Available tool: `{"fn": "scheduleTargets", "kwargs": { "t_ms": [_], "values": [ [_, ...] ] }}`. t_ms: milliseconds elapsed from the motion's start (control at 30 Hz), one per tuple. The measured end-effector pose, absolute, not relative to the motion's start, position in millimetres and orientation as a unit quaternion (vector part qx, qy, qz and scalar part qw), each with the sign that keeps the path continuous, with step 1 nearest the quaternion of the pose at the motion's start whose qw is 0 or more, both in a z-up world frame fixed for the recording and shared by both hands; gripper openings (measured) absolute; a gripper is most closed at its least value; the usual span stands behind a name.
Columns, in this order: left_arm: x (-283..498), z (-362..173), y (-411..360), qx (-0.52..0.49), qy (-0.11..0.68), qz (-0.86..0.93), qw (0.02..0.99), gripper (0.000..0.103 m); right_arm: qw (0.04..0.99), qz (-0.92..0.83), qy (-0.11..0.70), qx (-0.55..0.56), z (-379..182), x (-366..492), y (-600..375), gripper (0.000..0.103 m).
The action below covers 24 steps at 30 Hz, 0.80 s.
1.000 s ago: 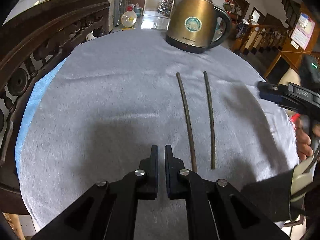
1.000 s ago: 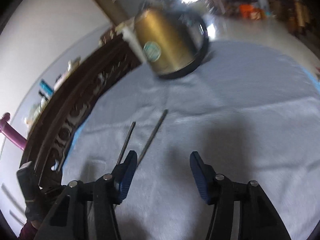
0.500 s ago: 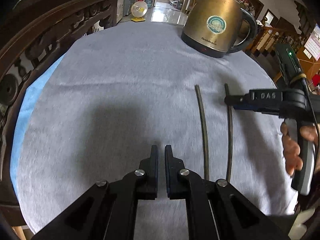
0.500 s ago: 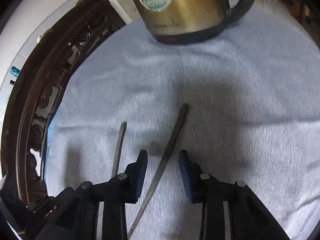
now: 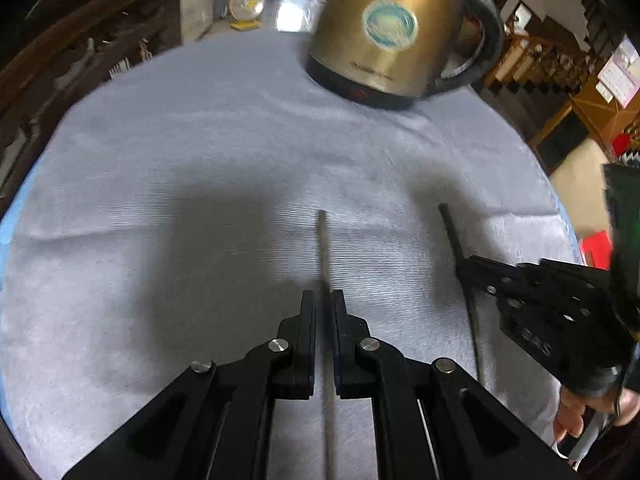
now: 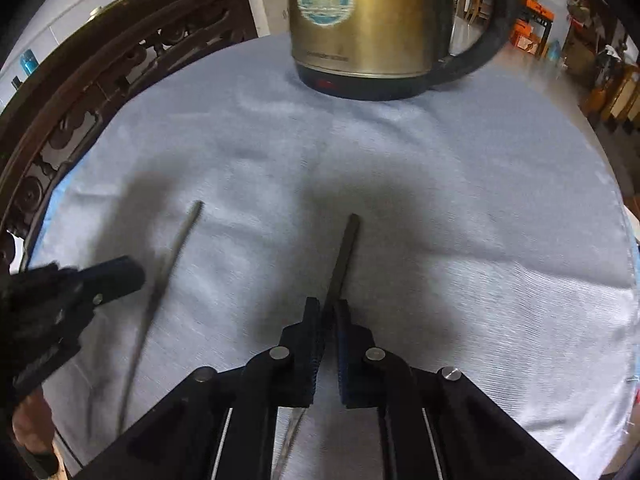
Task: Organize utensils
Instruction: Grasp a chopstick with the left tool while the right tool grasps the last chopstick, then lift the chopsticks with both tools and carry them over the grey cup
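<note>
Two thin dark chopsticks lie on a grey tablecloth [image 5: 200, 160]. My left gripper [image 5: 322, 300] is shut on the left chopstick [image 5: 322, 248], which runs between its fingers and sticks out ahead; it also shows in the right wrist view [image 6: 176, 244]. My right gripper [image 6: 327, 308] is shut on the right chopstick [image 6: 343, 256], which also shows in the left wrist view [image 5: 454, 232]. The right gripper shows at the right of the left wrist view [image 5: 480, 270]. The left gripper shows at the left of the right wrist view [image 6: 120, 276].
A brass electric kettle [image 5: 384, 36] with a black handle stands at the far side of the cloth, also in the right wrist view [image 6: 360, 20]. A dark carved wooden chair back [image 6: 80, 92] curves along the left table edge.
Both grippers moved forward onto the chopsticks. The right gripper went from wide open to shut on the right chopstick. The left gripper shifted right so the left chopstick lies between its fingers.
</note>
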<state>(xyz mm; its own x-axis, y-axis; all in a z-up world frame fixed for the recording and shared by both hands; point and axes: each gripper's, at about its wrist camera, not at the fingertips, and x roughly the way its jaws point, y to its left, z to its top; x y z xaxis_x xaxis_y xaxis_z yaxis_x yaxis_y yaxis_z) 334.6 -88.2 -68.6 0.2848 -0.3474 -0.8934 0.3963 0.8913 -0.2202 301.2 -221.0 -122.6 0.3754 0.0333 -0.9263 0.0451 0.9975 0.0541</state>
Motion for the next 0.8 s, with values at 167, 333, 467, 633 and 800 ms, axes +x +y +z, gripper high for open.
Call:
{"fn": "scheduleTargets", "kwargs": {
  "t_ms": [167, 333, 467, 633, 800],
  "values": [
    [343, -77, -106, 0.035, 0.562, -0.23, 0.794, 0.023, 0.816, -0.016, 0.577, 0.027, -121, 292, -238, 0.008],
    [344, -79, -110, 0.045, 0.56, -0.234, 0.794, 0.022, 0.794, -0.021, 0.607, 0.022, -121, 271, -257, 0.009],
    [342, -80, -109, 0.058, 0.558, -0.221, 0.798, 0.005, 0.793, -0.024, 0.608, 0.04, -120, 259, -268, 0.007],
    [338, -80, -95, 0.041, 0.561, -0.215, 0.799, 0.005, 0.804, -0.021, 0.591, 0.063, -117, 236, -277, 0.007],
    [335, -70, -81, -0.002, 0.557, -0.24, 0.795, 0.005, 0.806, -0.027, 0.586, 0.086, -117, 218, -292, 0.007]
  ]
}}
